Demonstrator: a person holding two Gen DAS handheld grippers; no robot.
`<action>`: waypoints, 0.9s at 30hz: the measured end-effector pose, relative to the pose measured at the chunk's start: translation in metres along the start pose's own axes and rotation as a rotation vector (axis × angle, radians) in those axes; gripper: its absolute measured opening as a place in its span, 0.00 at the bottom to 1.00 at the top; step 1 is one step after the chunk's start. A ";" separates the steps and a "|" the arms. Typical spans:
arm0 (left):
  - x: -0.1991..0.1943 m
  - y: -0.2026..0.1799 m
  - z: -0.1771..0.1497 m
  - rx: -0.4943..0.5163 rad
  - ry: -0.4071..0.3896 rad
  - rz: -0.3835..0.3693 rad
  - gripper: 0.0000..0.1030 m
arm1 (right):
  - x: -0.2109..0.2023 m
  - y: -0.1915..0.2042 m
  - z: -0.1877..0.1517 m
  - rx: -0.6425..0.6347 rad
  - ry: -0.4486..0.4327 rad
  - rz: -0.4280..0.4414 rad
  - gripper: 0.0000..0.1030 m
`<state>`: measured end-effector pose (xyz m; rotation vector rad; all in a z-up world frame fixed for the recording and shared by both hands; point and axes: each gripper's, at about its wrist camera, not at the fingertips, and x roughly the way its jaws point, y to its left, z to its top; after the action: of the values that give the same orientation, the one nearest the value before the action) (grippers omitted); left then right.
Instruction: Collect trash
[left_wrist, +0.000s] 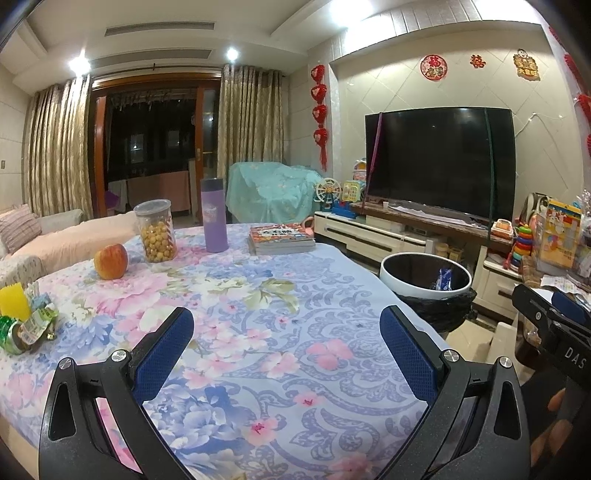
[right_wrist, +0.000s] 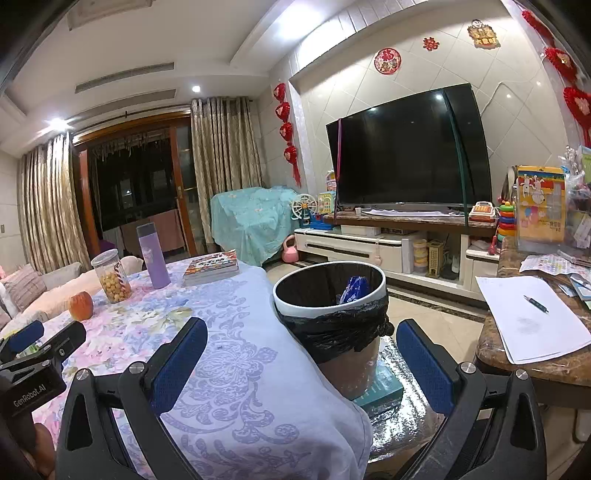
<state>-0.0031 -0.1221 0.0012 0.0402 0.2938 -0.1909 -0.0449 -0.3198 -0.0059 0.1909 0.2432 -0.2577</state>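
A heap of crumpled green and white wrappers (left_wrist: 27, 326) with a yellow piece lies at the table's left edge in the left wrist view. My left gripper (left_wrist: 286, 341) hovers open over the floral tablecloth (left_wrist: 258, 295), empty, to the right of the wrappers. A white-rimmed trash bin (right_wrist: 328, 291) lined with a black bag stands beside the table's right edge, a blue wrapper (right_wrist: 354, 288) inside it. My right gripper (right_wrist: 301, 356) is open and empty, just in front of the bin. The bin (left_wrist: 424, 277) also shows in the left wrist view, as does the right gripper (left_wrist: 554, 314).
On the table stand an apple (left_wrist: 110, 261), a jar of yellow balls (left_wrist: 155, 230), a purple flask (left_wrist: 213, 215) and stacked books (left_wrist: 280, 238). A TV (right_wrist: 410, 155) on a low cabinet lies beyond the bin. A side table with paper and a pen (right_wrist: 535, 304) is at right.
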 end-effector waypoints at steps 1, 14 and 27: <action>0.000 0.000 0.000 0.000 0.000 -0.001 1.00 | 0.000 0.000 0.000 0.000 0.000 0.000 1.00; 0.001 0.000 -0.001 -0.001 0.005 -0.006 1.00 | 0.000 0.000 0.000 -0.001 0.000 0.002 1.00; 0.002 -0.001 -0.002 0.005 0.008 -0.009 1.00 | 0.000 0.000 0.000 0.001 0.000 0.004 1.00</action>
<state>-0.0021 -0.1231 -0.0013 0.0443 0.3018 -0.2009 -0.0449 -0.3194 -0.0061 0.1919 0.2426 -0.2537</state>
